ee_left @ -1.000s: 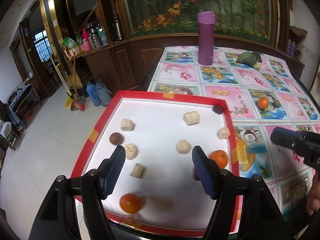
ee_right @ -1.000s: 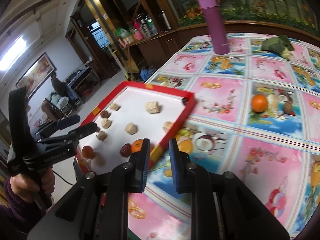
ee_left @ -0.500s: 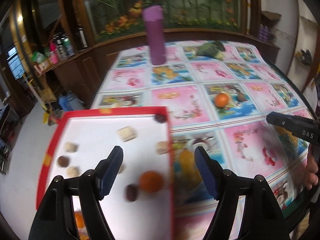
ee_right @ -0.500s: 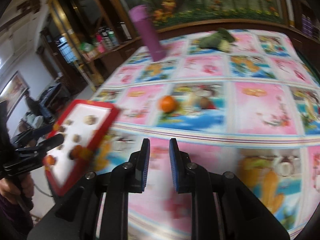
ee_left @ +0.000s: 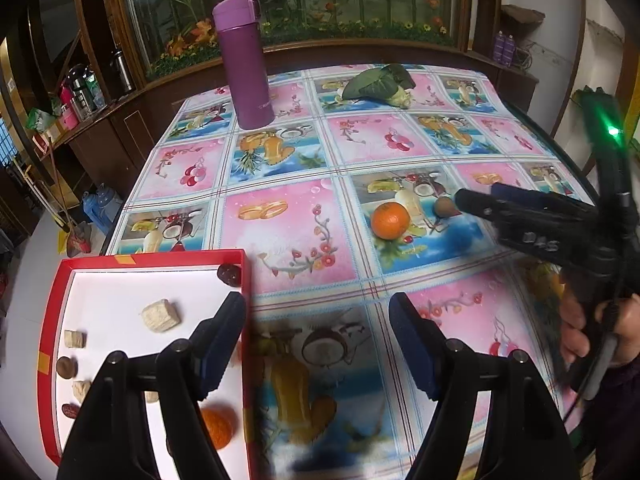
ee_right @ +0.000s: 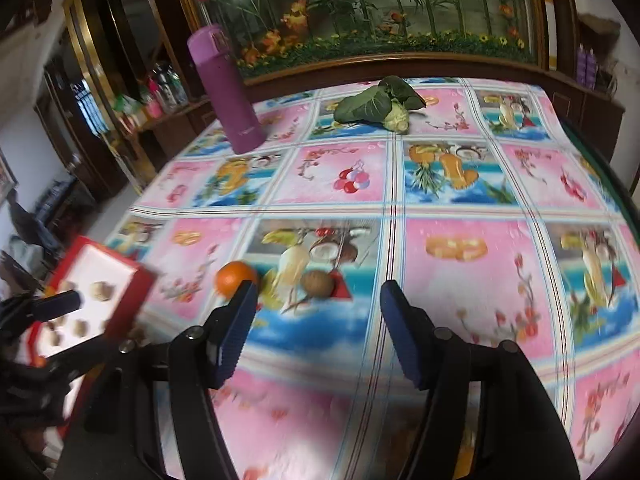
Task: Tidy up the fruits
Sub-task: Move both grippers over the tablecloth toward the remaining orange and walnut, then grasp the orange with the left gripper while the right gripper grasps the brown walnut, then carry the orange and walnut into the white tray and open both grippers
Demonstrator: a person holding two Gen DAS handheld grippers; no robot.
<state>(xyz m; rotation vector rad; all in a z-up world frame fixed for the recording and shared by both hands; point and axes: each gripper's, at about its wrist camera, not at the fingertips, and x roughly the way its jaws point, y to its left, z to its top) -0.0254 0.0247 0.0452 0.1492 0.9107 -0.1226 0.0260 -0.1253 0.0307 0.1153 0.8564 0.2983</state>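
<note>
Red tray (ee_left: 245, 280), long axis toward claw (ee_left: 316, 316)

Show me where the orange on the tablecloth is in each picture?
Left wrist view: the orange sits right of centre on a blue square, left of a small brown fruit.
Right wrist view: the orange is left of centre, just above the tip of the left finger.
Shared landmark: the purple bottle stands at the far left of the table in both.
</note>
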